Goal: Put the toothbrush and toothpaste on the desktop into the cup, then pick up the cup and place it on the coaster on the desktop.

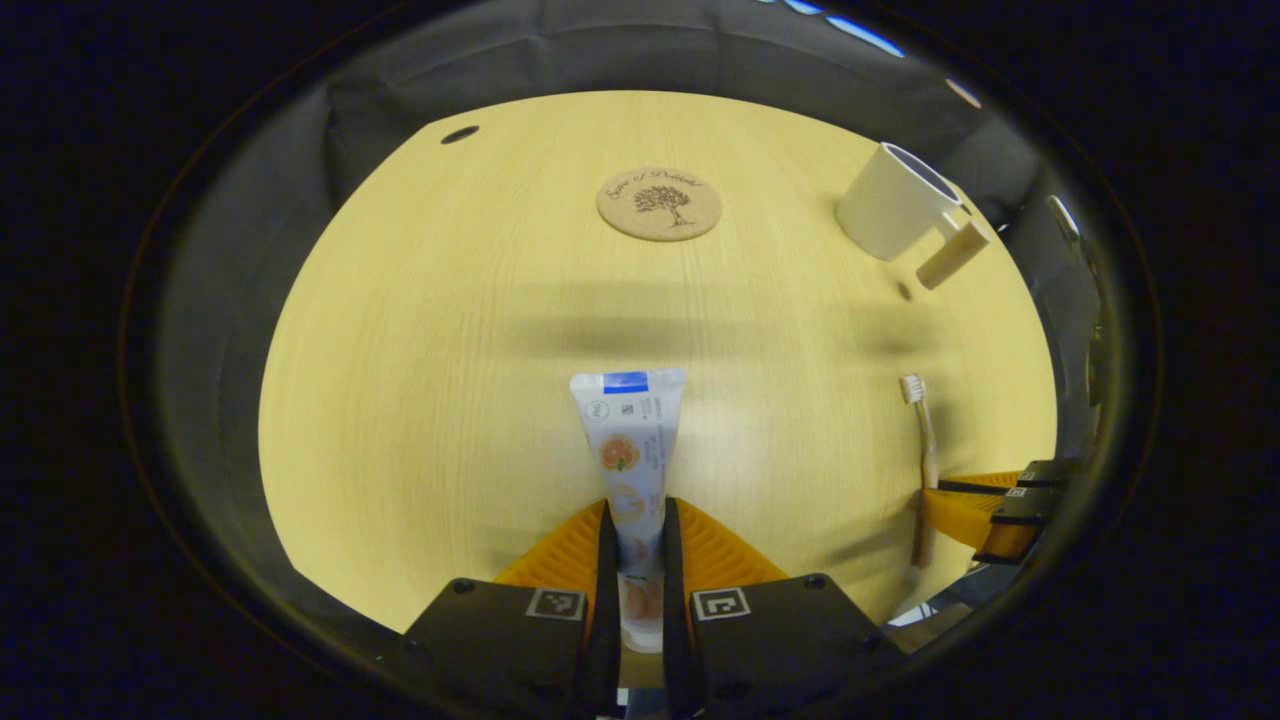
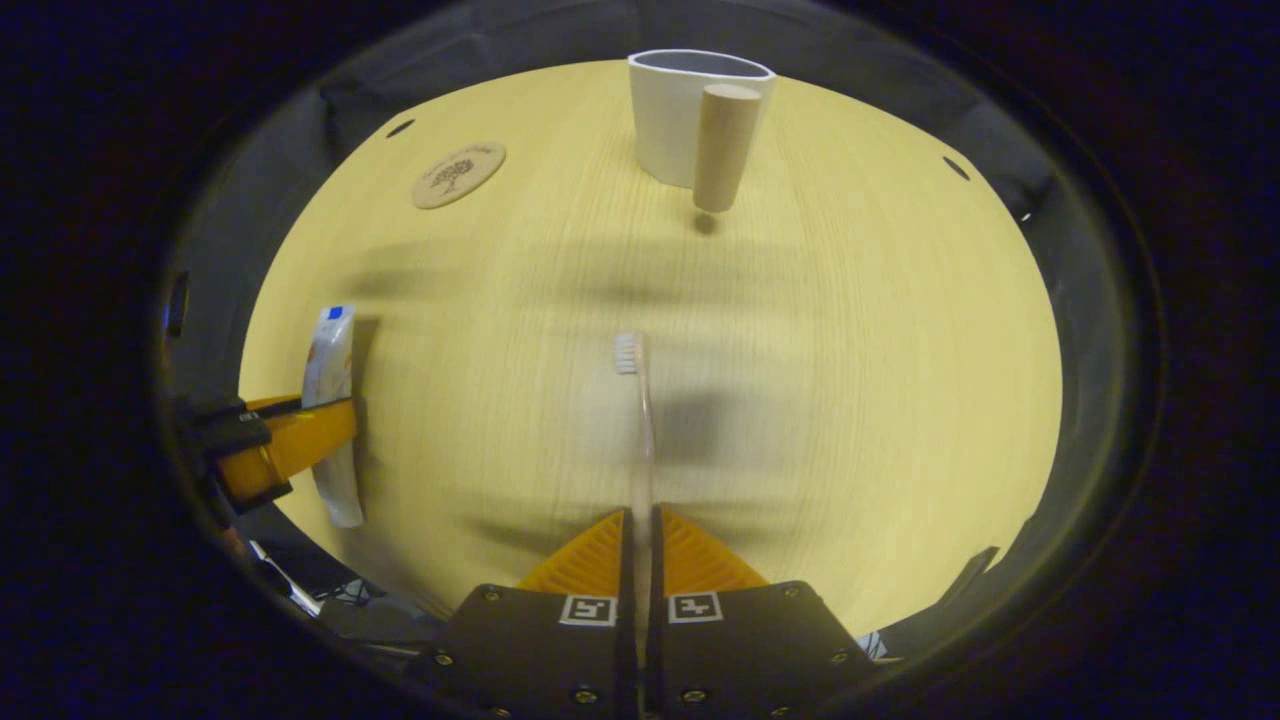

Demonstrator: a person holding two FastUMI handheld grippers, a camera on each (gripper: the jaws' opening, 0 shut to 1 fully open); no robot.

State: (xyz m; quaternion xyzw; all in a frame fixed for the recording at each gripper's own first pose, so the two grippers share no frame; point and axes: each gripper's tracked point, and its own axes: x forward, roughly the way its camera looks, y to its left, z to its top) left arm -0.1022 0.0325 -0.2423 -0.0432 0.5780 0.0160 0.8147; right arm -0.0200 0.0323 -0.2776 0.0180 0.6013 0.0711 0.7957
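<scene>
Left gripper view: the toothpaste [image 1: 630, 450] is squeezed between the left gripper [image 1: 636, 560] fingers. The toothbrush [image 2: 640, 420] is pinched by the right gripper [image 2: 640, 550] — bristles pointing far. On the desk [image 1: 450, 400], the cup [image 1: 893, 203] is seen far right, the coaster [image 1: 660, 204] far left.

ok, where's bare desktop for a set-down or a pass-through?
Widest bare patch: mid-desktop, bordered by coaster, cup, toothpaste and toothbrush. Left of the coaster is also free. Crowded near edge: left tool grips toothpaste, right tool grips toothbrush.
</scene>
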